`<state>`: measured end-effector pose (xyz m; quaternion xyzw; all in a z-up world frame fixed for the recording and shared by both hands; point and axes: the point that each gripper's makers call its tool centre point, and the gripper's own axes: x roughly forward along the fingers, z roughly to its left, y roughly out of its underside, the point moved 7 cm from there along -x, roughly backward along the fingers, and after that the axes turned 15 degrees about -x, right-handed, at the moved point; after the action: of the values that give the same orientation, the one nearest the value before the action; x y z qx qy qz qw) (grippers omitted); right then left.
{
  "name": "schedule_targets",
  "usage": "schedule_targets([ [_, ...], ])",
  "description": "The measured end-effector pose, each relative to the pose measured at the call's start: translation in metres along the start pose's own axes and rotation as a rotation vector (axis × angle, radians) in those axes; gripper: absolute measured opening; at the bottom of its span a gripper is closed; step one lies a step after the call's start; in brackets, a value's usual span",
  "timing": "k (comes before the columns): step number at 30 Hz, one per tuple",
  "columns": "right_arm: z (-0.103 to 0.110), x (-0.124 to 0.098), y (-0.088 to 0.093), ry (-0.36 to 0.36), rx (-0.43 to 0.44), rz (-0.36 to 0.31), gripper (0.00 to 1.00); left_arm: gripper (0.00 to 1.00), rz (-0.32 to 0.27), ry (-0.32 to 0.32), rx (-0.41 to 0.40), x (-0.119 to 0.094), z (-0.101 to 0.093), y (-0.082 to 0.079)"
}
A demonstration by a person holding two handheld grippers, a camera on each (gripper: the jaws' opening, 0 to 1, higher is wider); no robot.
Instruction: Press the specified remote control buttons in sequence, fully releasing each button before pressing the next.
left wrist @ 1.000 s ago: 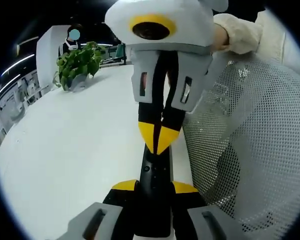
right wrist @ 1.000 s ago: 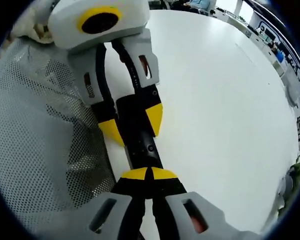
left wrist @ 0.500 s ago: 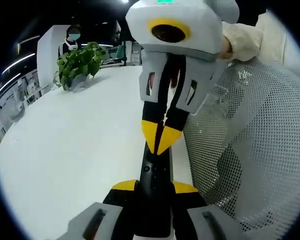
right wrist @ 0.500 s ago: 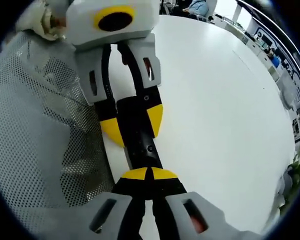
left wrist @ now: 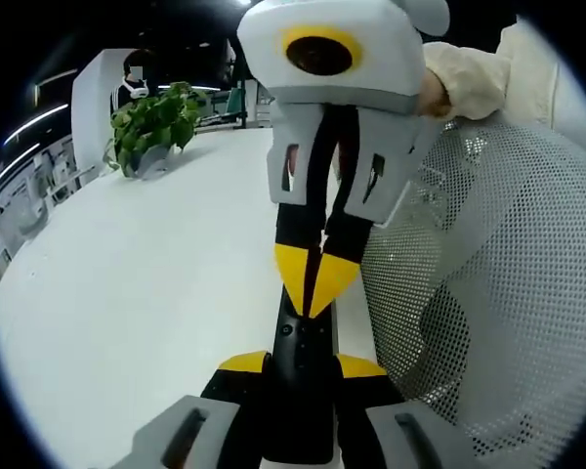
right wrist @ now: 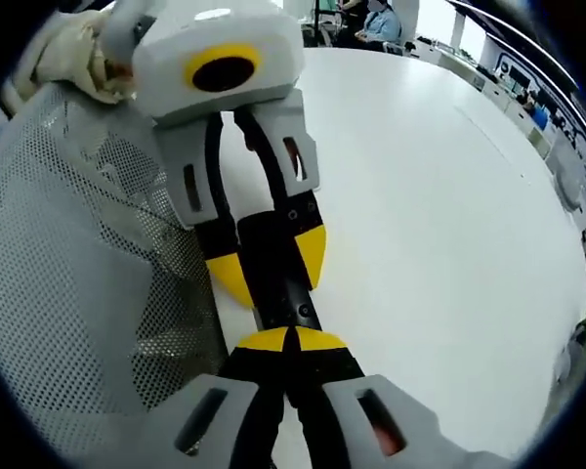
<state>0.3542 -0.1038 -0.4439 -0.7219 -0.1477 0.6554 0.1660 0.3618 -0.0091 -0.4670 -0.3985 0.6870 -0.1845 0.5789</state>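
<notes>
The white table (left wrist: 127,293) carries the work; a mesh chair back (left wrist: 488,293) stands against its near edge, and a potted plant (left wrist: 151,127) sits toward the far edge.

The left gripper (left wrist: 303,363) is clamped on the black remote control (left wrist: 299,376), its yellow-tipped jaws bearing on either long side, with the remote projecting forward over the table's near edge beside the chair. In the right gripper view the same grip appears from the opposite end: the left gripper (right wrist: 271,262) straddles the remote control (right wrist: 278,283).

The right gripper (left wrist: 315,283) has its jaws drawn together into a single point. That point stands over the remote's upper face, just beyond a small round button (left wrist: 287,330).

Judgement: a press step is in hand, the left gripper steadying and the right acting as stylus. Whether the tip is touching the face or standing just clear cannot be settled from these views; it is probably at or near contact. The next move calls for a short, straight motion along the button's axis, with the tip lifted fully clear before shifting to another button.
</notes>
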Motion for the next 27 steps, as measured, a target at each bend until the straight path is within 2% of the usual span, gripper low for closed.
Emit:
schedule_targets([
  [11,-0.0009,0.0003,0.0015,0.008,0.001,0.008,0.0,0.25,-0.002,0.001,-0.003,0.0006,-0.0002,0.0001],
  [14,0.0,0.0006,0.0007,0.014,-0.023,0.016,0.0,0.25,-0.001,0.002,-0.002,0.001,-0.0002,0.0002],
  [20,-0.0007,0.0012,0.0022,0.013,-0.006,0.006,0.0,0.25,-0.001,0.001,0.0,0.0012,-0.0001,0.0004],
  [21,-0.0008,0.0015,0.003,0.014,0.002,0.001,0.0,0.25,0.0,0.001,0.0,0.0013,0.0,0.0005],
  [23,-0.0009,0.0013,0.0051,0.012,0.076,-0.032,0.0,0.25,0.001,-0.001,0.002,0.0014,0.0,0.0005],
  [27,-0.0027,0.0009,0.0069,0.003,0.093,-0.045,0.0,0.25,-0.002,0.0,0.0,0.0016,0.0004,0.0006],
])
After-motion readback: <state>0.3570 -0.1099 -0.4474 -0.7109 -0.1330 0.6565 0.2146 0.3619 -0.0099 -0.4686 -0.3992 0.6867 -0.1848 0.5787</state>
